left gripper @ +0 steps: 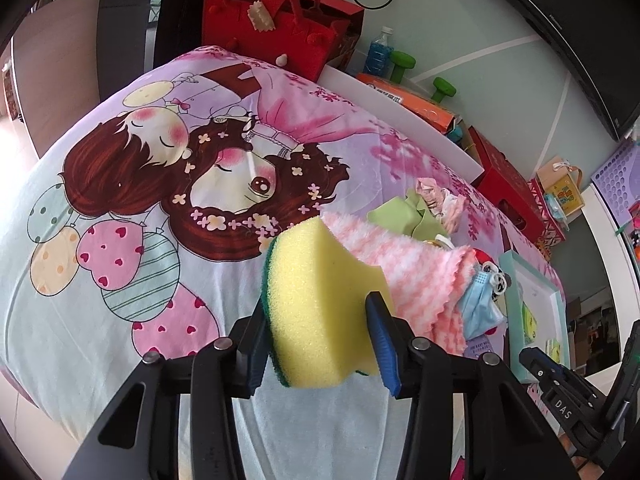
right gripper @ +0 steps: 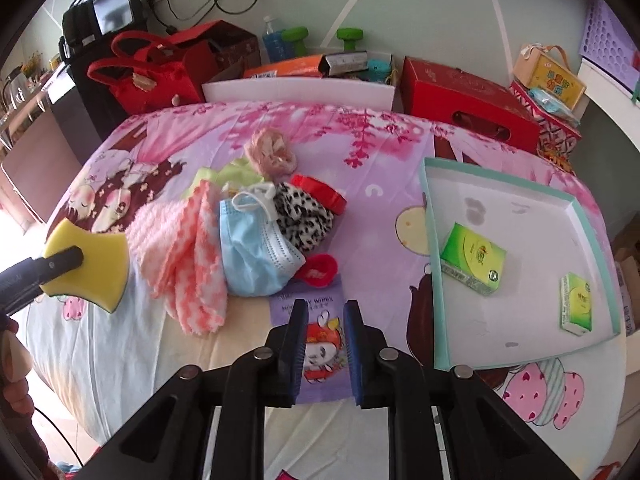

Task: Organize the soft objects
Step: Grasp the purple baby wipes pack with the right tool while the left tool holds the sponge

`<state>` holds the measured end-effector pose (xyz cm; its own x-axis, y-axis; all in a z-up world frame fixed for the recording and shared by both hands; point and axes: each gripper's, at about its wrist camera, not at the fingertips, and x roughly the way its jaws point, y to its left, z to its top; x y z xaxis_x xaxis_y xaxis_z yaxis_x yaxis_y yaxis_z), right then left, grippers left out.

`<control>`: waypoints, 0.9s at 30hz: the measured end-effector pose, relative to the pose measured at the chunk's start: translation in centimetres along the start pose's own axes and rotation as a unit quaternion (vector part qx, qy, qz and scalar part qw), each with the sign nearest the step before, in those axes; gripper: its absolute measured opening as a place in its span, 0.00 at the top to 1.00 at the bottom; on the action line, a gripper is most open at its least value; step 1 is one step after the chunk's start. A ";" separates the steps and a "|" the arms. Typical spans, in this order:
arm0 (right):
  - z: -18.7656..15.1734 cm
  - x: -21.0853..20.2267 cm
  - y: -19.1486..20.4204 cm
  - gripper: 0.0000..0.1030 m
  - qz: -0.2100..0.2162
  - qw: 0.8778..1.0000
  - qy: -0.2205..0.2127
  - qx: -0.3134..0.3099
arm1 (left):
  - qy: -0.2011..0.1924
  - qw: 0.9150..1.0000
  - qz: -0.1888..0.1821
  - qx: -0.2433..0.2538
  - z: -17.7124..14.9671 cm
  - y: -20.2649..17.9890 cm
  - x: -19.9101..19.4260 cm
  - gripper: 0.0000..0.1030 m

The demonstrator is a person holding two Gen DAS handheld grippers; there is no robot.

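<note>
Squeezed between your left gripper's (left gripper: pixel 320 340) jaws sits the yellow foam sponge with green scrub backing (left gripper: pixel 320 300) — light, springy, pinched mid-body. Your right gripper (right gripper: pixel 325 350) hangs part-open, empty, over the purple wet-wipes packet (right gripper: pixel 320 344) — slick, so take its edge.

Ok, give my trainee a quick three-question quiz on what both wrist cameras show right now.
1. True or false: the left gripper is shut on the yellow sponge.
2. How many green tissue packs lie in the teal-rimmed tray? A) one B) two C) four
3. Fill in: the right gripper hovers, jaws apart, over the purple ____ pack.

Key: 1 true; 2 B; 3 wipes.
</note>
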<state>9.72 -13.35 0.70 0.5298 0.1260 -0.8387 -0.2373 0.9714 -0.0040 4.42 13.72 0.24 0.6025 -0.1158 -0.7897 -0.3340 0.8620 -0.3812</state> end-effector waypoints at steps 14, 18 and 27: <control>-0.8 2.5 0.1 0.45 0.004 0.999 0.040 0.000 | 0.010 1.000 0.004 0.001 -0.2 -0.2 0.6 0.54; -0.9 2.6 0.3 0.41 0.007 0.999 0.040 -0.001 | 0.014 1.000 0.005 -0.001 -0.2 -0.1 0.8 0.54; -1.5 5.0 1.1 0.41 0.004 0.997 0.074 -0.016 | 0.022 1.000 0.008 -0.003 -0.2 0.0 1.4 0.54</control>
<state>10.85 -11.92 -4.35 0.4035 0.0999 -0.9095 -0.2683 0.9632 -0.0132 5.05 13.48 -0.96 0.5645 -0.1241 -0.8160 -0.3472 0.8612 -0.3711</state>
